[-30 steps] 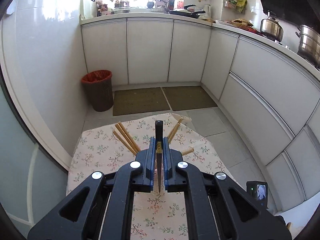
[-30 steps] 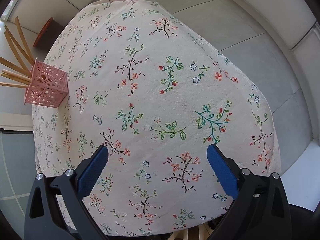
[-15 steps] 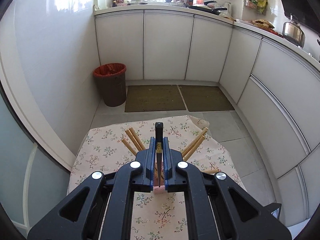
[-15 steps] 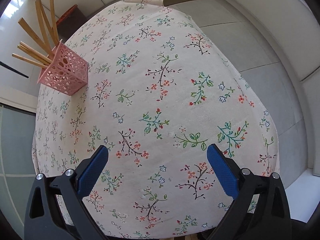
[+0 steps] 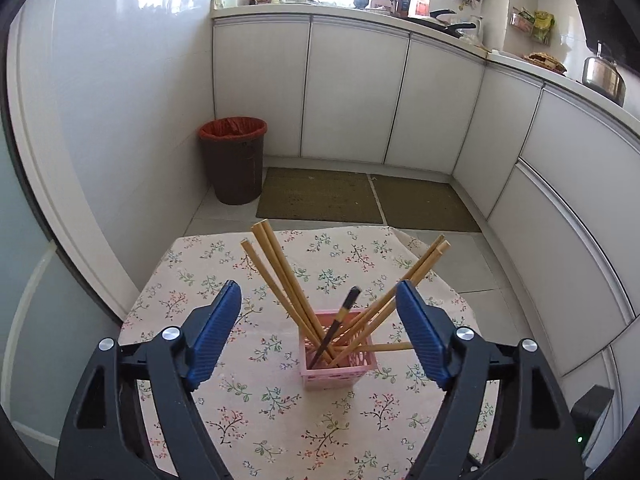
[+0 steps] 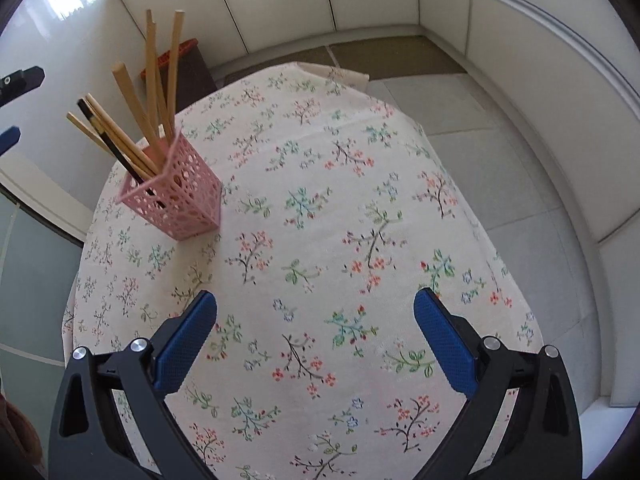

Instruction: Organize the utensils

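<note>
A pink perforated holder (image 5: 340, 366) stands on the floral tablecloth (image 5: 256, 412). It holds several wooden chopsticks (image 5: 276, 268) and one dark chopstick (image 5: 338, 324), which leans inside it. My left gripper (image 5: 318, 336) is open and empty, its blue pads on either side of the holder, just above it. The holder (image 6: 176, 200) with the dark chopstick (image 6: 108, 142) also shows at the left of the right wrist view. My right gripper (image 6: 314, 340) is open and empty above the bare cloth (image 6: 320, 208).
A brown bin with a red liner (image 5: 234, 160) stands on the floor beyond the table. White cabinets (image 5: 352, 92) and two floor mats (image 5: 320, 196) lie behind. The table edge (image 6: 516, 248) drops off to the tiled floor on the right.
My left gripper has opened and let go of the dark chopstick, which now stands in the pink holder. The right gripper's view has swung toward the holder.
</note>
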The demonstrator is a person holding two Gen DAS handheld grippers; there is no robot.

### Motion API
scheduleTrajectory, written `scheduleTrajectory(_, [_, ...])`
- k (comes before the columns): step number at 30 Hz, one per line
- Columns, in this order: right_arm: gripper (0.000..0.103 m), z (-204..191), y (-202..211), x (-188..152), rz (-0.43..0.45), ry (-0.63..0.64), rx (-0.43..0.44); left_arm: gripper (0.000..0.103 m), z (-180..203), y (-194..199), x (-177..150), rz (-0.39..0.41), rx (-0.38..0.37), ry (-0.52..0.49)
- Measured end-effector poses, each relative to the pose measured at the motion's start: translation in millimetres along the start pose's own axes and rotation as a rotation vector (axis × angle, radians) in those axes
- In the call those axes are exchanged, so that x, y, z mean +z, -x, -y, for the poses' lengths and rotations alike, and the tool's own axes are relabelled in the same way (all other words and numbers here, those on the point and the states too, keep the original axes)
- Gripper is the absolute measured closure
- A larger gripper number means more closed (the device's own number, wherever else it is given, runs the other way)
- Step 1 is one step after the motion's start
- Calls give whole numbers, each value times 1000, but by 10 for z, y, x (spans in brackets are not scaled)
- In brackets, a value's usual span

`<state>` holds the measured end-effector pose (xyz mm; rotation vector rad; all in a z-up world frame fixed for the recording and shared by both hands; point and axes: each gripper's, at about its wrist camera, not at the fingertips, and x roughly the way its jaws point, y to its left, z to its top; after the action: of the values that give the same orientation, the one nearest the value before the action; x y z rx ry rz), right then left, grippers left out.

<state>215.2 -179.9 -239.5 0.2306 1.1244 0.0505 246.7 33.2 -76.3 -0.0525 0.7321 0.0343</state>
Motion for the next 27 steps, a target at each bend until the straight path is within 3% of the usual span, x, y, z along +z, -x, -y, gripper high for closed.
scheduleTrajectory(3, [7, -101, 18, 181, 40, -20, 27, 13, -27, -17, -71, -24, 23, -3])
scheduleTrajectory(7, [7, -231, 121, 336, 139, -29, 45, 7, -68, -44, -216, -46, 51, 5])
scheduleTrajectory(13, [7, -283, 227, 319, 201, -18, 21, 7, -89, -43, -331, -60, 90, -19])
scheduleTrajectory(18, [7, -271, 413, 310, 243, -28, -6, 7, -163, 56, -340, -44, 79, 23])
scheduleTrajectory(24, [7, -241, 697, 293, 294, -76, -17, 7, -92, 302, -325, -14, 182, -3])
scheduleTrajectory(27, [7, -224, 876, 265, 336, -111, -1, 7, -47, 484, -417, -20, 171, 12])
